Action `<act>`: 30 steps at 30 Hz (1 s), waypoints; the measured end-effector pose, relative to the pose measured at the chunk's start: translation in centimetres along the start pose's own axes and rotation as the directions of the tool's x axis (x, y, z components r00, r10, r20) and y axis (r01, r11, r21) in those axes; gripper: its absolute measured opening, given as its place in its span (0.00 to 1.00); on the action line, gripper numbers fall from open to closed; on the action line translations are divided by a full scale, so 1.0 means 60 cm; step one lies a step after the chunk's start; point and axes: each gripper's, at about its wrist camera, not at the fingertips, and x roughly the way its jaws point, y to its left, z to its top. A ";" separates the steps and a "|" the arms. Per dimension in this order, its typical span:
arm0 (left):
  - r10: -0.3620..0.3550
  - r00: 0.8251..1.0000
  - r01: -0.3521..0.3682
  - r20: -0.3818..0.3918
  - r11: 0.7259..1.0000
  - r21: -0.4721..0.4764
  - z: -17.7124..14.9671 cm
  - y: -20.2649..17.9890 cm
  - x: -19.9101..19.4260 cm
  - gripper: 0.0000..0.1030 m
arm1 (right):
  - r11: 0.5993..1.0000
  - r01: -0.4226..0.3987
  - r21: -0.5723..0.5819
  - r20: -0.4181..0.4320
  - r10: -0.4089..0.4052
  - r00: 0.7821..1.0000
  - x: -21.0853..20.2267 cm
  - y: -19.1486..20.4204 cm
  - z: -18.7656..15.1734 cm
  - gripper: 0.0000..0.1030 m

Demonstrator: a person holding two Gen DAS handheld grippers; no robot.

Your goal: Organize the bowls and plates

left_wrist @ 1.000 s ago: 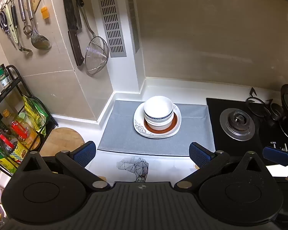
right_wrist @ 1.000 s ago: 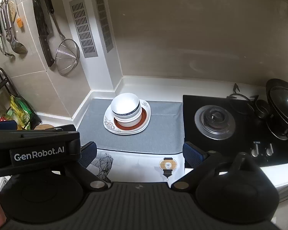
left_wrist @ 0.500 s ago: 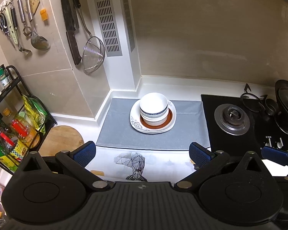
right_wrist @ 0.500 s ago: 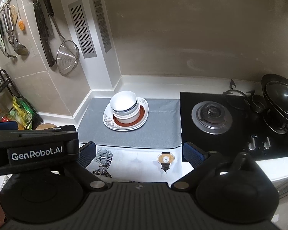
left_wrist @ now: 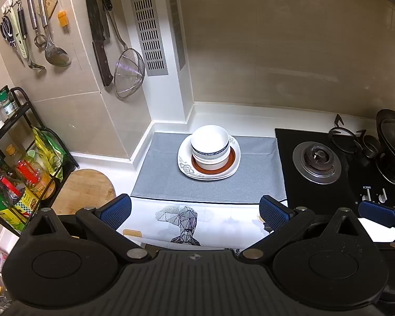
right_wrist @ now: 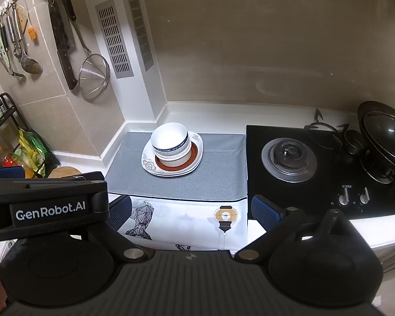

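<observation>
1. The right wrist view shows the whole dark lidded wok on the black glass gas hob; the left wrist view crops it but shows the black wire rack of bottles.
2. The grey rectangular mat carries the white floral plate, which holds a brown-rimmed plate and stacked white blue-banded bowls.
3. The left gripper and right gripper hang near the mat's front edge, fingers spread, empty.

White blue-banded bowls sit on a floral plate, grey mat.
</observation>
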 end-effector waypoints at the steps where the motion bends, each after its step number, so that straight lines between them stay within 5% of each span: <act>1: 0.000 1.000 0.000 0.000 1.000 0.001 -0.001 0.000 -0.001 1.00 | 1.000 -0.001 0.000 0.000 0.001 1.000 0.000 0.000 -0.001 0.96; 30: -0.009 1.000 0.009 0.002 0.999 0.050 -0.003 -0.016 -0.004 1.00 | 0.999 0.012 0.044 0.001 -0.012 1.000 -0.008 -0.021 -0.017 0.98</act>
